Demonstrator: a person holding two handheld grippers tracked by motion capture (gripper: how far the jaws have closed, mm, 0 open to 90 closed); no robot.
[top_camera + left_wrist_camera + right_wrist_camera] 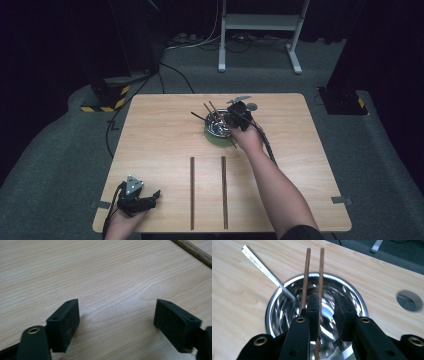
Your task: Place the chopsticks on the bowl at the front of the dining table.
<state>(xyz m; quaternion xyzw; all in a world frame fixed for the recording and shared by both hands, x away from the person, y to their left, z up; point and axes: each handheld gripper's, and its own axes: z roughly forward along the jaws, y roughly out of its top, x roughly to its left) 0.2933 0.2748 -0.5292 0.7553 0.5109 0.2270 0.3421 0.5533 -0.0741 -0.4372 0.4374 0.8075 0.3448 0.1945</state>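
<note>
A steel bowl (216, 131) (287, 290) sits on a green mat (214, 142) at the table's far middle. Two brown chopsticks (210, 112) (306, 272) lean in it, beside a thin flat silver stick (260, 266). My right gripper (231, 122) (327, 302) hangs over the bowl with its jaws a little apart. One brown chopstick runs up between them along the left pad; the other passes just outside that jaw. Two more brown chopsticks (192, 192) (224, 192) lie side by side on the near table. My left gripper (155, 196) (116, 310) rests open at the front left over bare wood.
The wooden table (310, 165) has a round hole (251, 106) (410, 300) just beyond the bowl. One lying chopstick (193, 251) crosses the far corner of the left gripper view. Grey carpet, cables and a white stand (260, 22) lie beyond the far edge.
</note>
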